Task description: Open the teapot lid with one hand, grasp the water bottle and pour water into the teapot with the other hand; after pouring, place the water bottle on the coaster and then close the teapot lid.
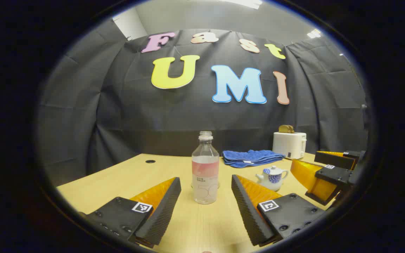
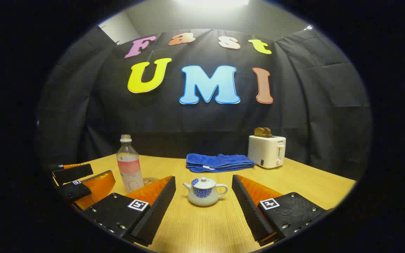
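Observation:
An uncapped clear water bottle (image 1: 205, 172) with a pink label stands upright on the wooden table, straight ahead of my left gripper (image 1: 206, 196), which is open and short of the bottle. Behind the bottle's base a round coaster (image 1: 218, 184) peeks out. A small white teapot (image 2: 204, 192) with blue pattern and its lid on sits ahead of my right gripper (image 2: 204, 196), open with nothing between its fingers. In the left gripper view the teapot (image 1: 272, 177) sits to the right, with the right gripper (image 1: 320, 174) beyond it. In the right gripper view the bottle (image 2: 129, 168) and left gripper (image 2: 83, 182) are at left.
A folded blue towel (image 2: 218, 162) lies at the back of the table (image 2: 311, 182). A white toaster (image 2: 266, 151) holding bread stands at the back right. A dark round hole (image 1: 150, 161) sits in the tabletop at the far left. Black cloth walls close the booth.

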Action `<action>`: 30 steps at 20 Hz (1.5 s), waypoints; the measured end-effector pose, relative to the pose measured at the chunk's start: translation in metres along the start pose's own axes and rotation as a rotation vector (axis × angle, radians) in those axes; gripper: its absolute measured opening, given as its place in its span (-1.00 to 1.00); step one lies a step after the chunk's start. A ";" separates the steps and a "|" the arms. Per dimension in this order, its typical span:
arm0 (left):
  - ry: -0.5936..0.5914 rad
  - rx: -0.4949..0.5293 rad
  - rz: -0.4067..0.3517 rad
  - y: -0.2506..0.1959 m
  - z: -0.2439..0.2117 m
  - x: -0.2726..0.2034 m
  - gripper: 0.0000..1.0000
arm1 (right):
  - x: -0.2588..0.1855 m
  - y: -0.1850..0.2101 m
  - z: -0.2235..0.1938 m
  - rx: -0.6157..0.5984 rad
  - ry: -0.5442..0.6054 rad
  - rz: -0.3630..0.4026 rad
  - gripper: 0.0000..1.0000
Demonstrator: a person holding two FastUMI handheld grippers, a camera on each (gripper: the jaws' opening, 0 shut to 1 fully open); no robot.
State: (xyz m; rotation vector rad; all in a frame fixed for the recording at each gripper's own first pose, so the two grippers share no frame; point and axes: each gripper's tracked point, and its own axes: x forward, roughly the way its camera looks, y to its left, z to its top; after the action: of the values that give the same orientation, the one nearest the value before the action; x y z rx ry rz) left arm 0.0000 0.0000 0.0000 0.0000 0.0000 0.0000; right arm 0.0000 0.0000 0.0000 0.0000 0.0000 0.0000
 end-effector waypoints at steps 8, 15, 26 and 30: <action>-0.024 0.013 0.036 0.020 0.036 0.015 0.99 | 0.032 -0.009 0.018 0.001 0.035 -0.004 0.93; -0.022 -0.004 0.028 0.018 0.035 0.021 0.99 | 0.042 -0.017 0.010 0.010 0.057 -0.014 0.58; -0.003 -0.025 0.021 0.020 0.026 0.032 1.00 | 0.090 -0.010 -0.024 -0.055 0.159 0.017 0.14; 0.004 -0.025 0.019 0.020 0.024 0.039 1.00 | 0.106 -0.003 -0.044 -0.076 0.209 0.045 0.14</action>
State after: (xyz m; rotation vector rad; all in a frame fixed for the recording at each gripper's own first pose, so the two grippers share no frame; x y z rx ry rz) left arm 0.0388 0.0201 0.0239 -0.0250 0.0039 0.0194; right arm 0.1064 -0.0028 -0.0439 -0.0759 0.2087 0.0451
